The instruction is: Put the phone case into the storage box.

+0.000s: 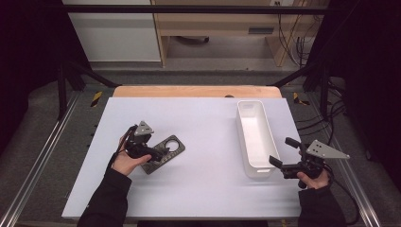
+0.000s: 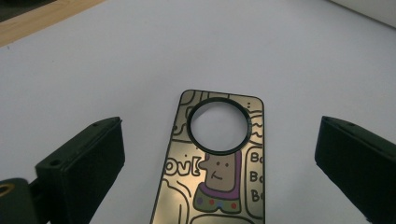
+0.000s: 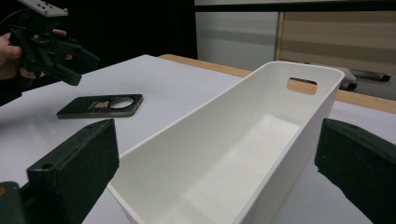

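Observation:
A dark phone case [image 1: 166, 151] with a round camera hole lies flat on the white table top, left of centre. Its inner face [image 2: 215, 182] shows a cartoon print in gold and purple. My left gripper [image 1: 157, 152] hovers just over the case's near end, open, with the case [image 3: 100, 106] lying between and below the jaws [image 2: 219, 126]. A long white bin [image 1: 255, 137] stands empty at the right. My right gripper [image 1: 282, 151] is open at the bin's near right corner, its jaws [image 3: 215, 128] wide on either side of the bin [image 3: 243, 154].
The white table top [image 1: 203, 189] has a wooden strip [image 1: 196, 91] along its far edge. Metal rails [image 1: 38, 165] and black frame posts flank it. Cables [image 1: 331, 113] hang at the right. My left gripper [image 3: 51, 44] is held in a hand.

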Demonstrator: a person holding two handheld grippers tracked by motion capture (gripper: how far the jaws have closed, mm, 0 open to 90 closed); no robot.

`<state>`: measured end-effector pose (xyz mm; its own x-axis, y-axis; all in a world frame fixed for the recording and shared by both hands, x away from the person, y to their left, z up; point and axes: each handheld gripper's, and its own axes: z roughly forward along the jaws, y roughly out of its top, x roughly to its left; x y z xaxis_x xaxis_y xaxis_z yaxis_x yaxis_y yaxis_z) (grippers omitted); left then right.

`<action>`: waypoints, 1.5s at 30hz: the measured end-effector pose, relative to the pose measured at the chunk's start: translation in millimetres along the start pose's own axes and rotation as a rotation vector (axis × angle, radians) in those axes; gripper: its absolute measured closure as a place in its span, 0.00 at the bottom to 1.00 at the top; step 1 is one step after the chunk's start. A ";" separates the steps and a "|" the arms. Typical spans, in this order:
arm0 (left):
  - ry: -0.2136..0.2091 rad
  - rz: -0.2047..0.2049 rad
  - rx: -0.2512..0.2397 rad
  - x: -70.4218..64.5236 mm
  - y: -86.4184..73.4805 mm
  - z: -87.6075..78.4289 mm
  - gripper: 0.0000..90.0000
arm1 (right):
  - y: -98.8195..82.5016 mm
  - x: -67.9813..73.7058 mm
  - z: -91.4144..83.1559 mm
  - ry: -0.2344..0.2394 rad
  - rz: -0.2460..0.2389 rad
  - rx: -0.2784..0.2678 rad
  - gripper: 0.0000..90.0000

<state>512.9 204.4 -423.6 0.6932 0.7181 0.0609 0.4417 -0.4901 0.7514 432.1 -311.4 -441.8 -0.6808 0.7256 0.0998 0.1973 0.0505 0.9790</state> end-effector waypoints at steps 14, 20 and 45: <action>-0.031 -0.008 0.055 4.6 -8.7 16.8 0.00 | -0.5 0.3 1.1 0.003 -0.003 0.004 0.01; -0.039 -0.006 0.082 5.1 -11.0 22.2 0.00 | -0.6 0.5 1.3 0.003 -0.001 0.005 0.00; -0.042 0.003 0.180 2.8 -23.2 45.5 0.01 | -0.5 0.7 1.5 0.005 -0.002 0.008 0.01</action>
<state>530.5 195.4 -470.8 0.7159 0.6974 0.0327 0.5321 -0.5753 0.6213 432.5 -309.9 -442.4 -0.6847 0.7220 0.0991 0.2017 0.0570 0.9778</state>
